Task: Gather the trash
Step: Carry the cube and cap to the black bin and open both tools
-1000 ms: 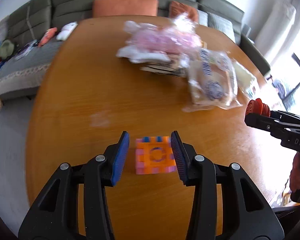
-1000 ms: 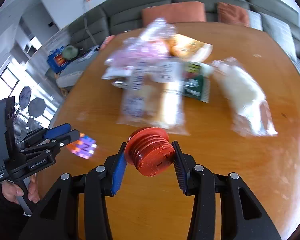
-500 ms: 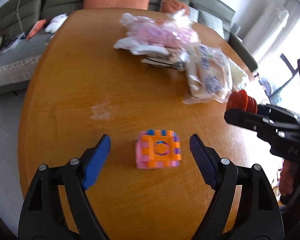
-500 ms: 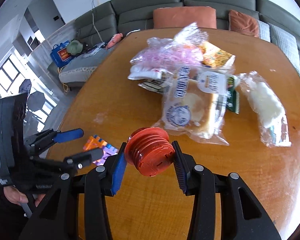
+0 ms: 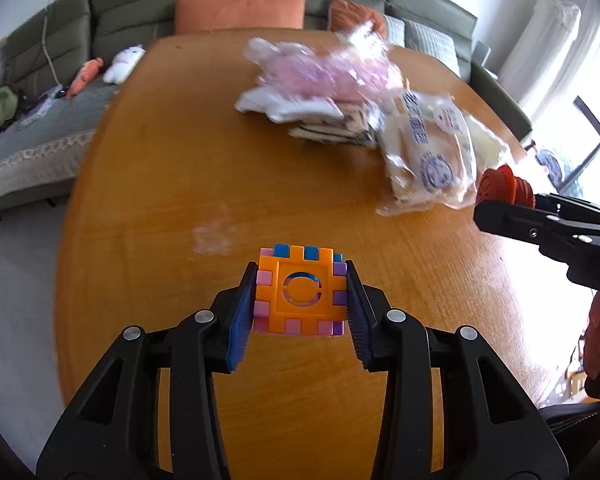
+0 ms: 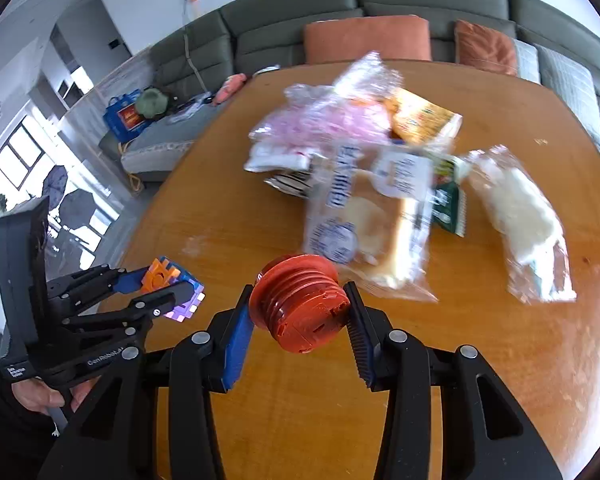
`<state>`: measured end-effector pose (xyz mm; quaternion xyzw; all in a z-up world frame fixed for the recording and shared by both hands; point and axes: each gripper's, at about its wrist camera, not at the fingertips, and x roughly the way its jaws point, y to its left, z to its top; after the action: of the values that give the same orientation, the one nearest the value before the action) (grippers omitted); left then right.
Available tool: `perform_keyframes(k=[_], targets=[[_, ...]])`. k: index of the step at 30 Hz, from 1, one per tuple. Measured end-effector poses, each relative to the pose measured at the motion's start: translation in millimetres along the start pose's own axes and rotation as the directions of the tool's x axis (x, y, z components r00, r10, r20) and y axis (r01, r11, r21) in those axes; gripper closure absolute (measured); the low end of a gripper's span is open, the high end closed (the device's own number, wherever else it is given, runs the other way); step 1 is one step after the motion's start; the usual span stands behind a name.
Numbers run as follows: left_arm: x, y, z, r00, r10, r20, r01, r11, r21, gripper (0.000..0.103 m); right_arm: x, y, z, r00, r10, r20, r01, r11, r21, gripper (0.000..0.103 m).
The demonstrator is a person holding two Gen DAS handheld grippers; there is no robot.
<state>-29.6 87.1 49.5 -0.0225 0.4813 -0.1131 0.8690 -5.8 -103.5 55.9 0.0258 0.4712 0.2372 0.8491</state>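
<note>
Behind the far edge of the table [image 5: 140, 184] runs a long grey-green sofa [image 5: 160, 4] with an orange cushion [image 5: 240, 10] propped against its back. On the wooden top, towards the far right corner, lies the heap of trash: a pink crinkled plastic bag [image 5: 324, 72] over white and striped wrappers, a clear bread bag with blue print [image 6: 364, 216] just nearer, a yellow snack packet [image 6: 420, 120] behind it, and a clear bag with something white inside [image 6: 520, 216] lying apart near the right edge.

Near the front edge, the left gripper [image 5: 300, 300] has just closed its jaws, and its blue pads now press both sides of the orange, pink and purple toy cube [image 5: 300, 292]. From the right wrist view the cube [image 6: 172, 284] seems to sit slightly off the wood, though I cannot be sure. A hand [image 6: 48, 396] grips that tool's handle at the left.

Just to the right, the right gripper [image 6: 300, 316] clamps a red ribbed spool [image 6: 300, 304] between its pads, held above the table close to the bread bag's near corner.
</note>
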Motion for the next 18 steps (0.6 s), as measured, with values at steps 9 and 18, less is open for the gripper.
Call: perform_keyframes(k=[9,18], targets=[[-32,53,-8,0.996,0.084,0.031,-0.081,0.994,-0.071,0.062,27,62,20,0.997,0.081,-0.018,-0.082,0.993,-0.089,0.057],[-71,137,-45,0.982,0.184,0.039,-0.171,0.96,-0.222,0.062,63,165,35,0.983,0.168,-0.074,-0.181,0.953,-0.241,0.057]])
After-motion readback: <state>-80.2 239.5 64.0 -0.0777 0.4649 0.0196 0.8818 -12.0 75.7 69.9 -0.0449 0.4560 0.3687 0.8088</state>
